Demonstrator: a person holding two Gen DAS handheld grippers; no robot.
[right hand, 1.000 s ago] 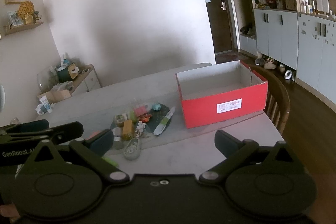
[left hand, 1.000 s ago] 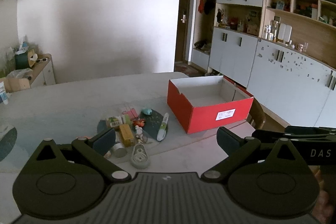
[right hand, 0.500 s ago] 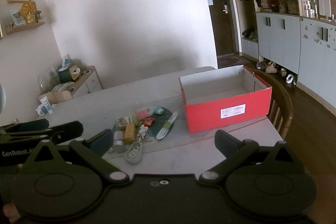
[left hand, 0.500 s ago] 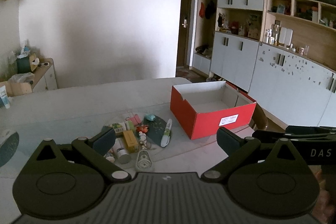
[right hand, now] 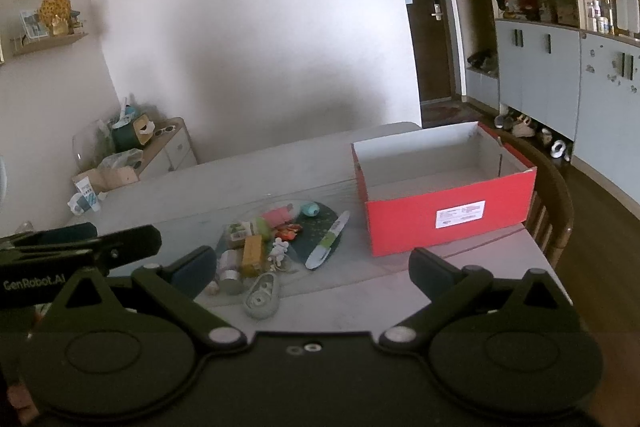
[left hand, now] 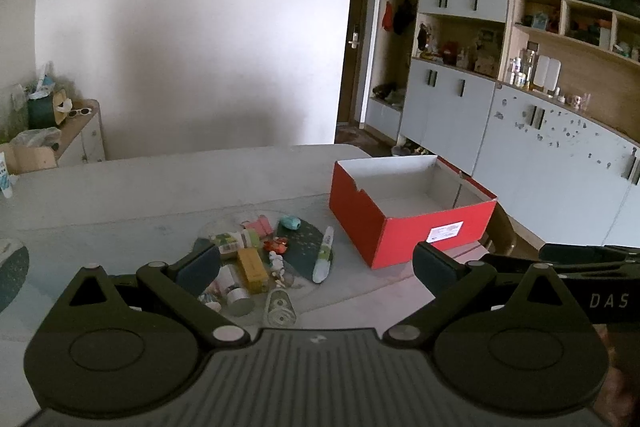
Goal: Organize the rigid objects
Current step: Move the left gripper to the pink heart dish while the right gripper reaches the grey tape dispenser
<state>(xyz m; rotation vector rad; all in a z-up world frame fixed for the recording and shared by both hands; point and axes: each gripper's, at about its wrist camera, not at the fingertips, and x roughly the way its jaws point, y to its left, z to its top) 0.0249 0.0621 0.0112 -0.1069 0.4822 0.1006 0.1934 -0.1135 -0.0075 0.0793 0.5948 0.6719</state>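
Left wrist view: left gripper (left hand: 316,263), spread and empty, faces the clutter pile (left hand: 256,263) lower centre, red box (left hand: 412,207) to its right.

Small items (left hand: 208,297) behind left tongs' finger (left hand: 199,268), unidentifiable

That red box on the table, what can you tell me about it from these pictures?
The red cardboard box is an open, lidless rectangular carton, like a shoebox, red outside and white inside. It looks empty. A white printed label sits on its near long side. It stands upright and level on the grey table, right of the pile of small items and apart from it. A wooden chair stands beside its right end. Neither gripper touches it.
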